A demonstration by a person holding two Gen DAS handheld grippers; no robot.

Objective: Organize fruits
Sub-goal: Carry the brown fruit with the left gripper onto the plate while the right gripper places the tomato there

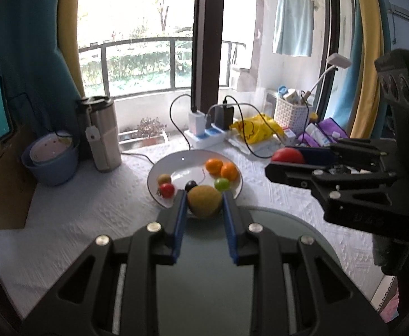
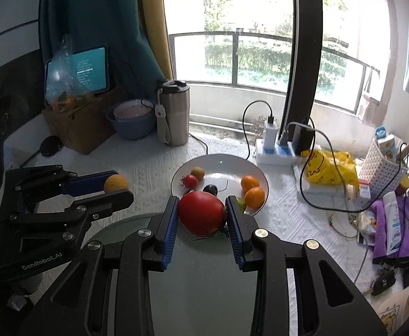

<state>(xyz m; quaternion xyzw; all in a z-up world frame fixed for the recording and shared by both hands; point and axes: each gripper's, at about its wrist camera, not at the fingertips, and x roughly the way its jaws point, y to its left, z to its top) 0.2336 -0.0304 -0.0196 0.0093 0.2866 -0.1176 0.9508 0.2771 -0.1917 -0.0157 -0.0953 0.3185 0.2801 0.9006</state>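
The left gripper [image 1: 204,196] holds a round brownish-yellow fruit [image 1: 204,201] between its blue-padded fingers [image 1: 179,218], closed on its two sides. The right gripper [image 2: 203,204] grips a big red tomato [image 2: 201,212] in the same way, its green stalk pointing to the right finger.

Both grippers hang above a round dark glass plate [image 2: 198,274] that lies on the bench covered with a white textured cloth [image 1: 92,218]. Just behind it stands a white round plate [image 2: 226,165] with the other fruits: two orange mandarins [image 2: 249,183] touching each other, a small red tomato [image 2: 191,181], a small brown kiwi [image 2: 198,172], a dark grape [image 2: 210,189] and a green grape [image 1: 221,184].

A steel travel mug [image 1: 103,134] stands behind on the left.
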